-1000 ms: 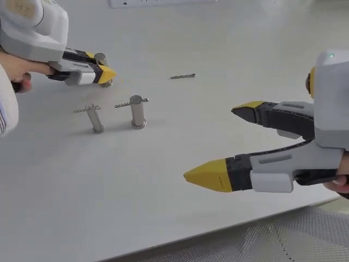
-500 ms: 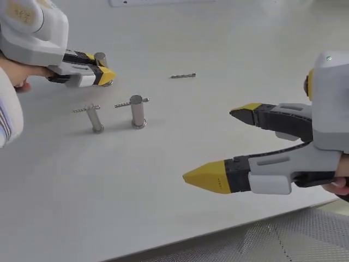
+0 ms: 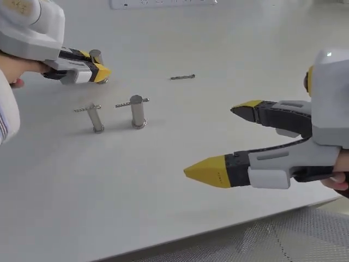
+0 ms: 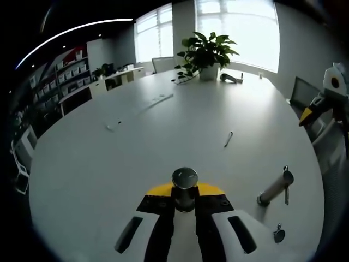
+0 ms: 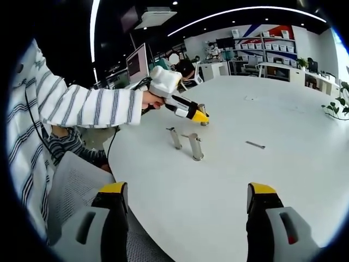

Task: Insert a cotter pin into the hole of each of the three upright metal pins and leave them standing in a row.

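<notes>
L gripper [image 3: 101, 72] stayed clamped on third metal pin [image 3: 97, 57] toward left edge of bench [image 3: 163, 191]; R gripper [image 3: 210, 141], wide open & empty, barely moved. Last cotter pin [image 3: 182, 77] lay loose toward far edge, so one insertion left.

**Bright, even light, fisheye bend**

Head view: crisp, with soft faint shadows on the pale counter [image 3: 163, 180]. Left gripper view: windows [image 4: 240, 33] at upper right blow out white and leave a sheen on the counter. Right gripper view: dark upper left, ceiling light strip [image 5: 245, 11] curved by distortion.
</notes>
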The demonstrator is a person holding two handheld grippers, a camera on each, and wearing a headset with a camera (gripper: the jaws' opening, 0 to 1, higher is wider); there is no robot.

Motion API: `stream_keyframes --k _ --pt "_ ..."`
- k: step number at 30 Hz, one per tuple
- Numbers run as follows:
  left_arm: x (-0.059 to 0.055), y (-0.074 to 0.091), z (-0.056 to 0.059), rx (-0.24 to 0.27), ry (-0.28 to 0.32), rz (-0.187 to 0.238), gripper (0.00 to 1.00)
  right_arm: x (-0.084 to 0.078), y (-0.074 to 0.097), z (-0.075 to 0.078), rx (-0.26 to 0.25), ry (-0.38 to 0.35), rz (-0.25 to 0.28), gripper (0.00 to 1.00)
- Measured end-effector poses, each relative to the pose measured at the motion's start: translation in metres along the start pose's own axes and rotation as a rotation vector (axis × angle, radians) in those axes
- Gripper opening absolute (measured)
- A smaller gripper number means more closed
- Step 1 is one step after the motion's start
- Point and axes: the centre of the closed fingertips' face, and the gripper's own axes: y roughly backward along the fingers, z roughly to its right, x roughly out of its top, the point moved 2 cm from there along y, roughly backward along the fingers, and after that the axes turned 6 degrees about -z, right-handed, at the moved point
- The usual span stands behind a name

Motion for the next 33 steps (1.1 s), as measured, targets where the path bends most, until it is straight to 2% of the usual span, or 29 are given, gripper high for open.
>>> stream_keyframes --k 5,11,17,20,24,29,32,33 --pt "0.009 0.012 -0.001 0.012 0.006 0.018 0.09 0.002 0.001 -0.001 -0.001 -0.001 0.012 0.89" --pt "0.026 0.032 0.009 0.023 -0.015 0.047 0.09 0.005 0.005 -0.002 -0.006 0.004 0.028 0.90" --pt "0.039 0.045 0.040 0.001 -0.033 0.074 0.10 0.005 0.008 -0.001 -0.008 0.006 0.043 0.91" --pt "0.045 0.047 0.054 -0.011 -0.036 0.087 0.10 0.004 0.009 -0.002 -0.008 0.012 0.045 0.91" --pt "0.049 0.047 0.073 -0.035 -0.045 0.085 0.10 0.006 0.010 -0.003 -0.006 0.018 0.047 0.92" --pt "0.058 0.048 0.095 -0.076 -0.051 0.100 0.10 0.008 0.012 -0.002 -0.003 -0.003 0.061 0.95" --pt "0.061 0.048 0.107 -0.097 -0.074 0.097 0.10 0.007 0.012 -0.001 -0.006 -0.001 0.061 0.96" --pt "0.061 0.047 0.112 -0.109 -0.079 0.095 0.10 0.006 0.013 0.001 -0.021 -0.019 0.057 0.96"
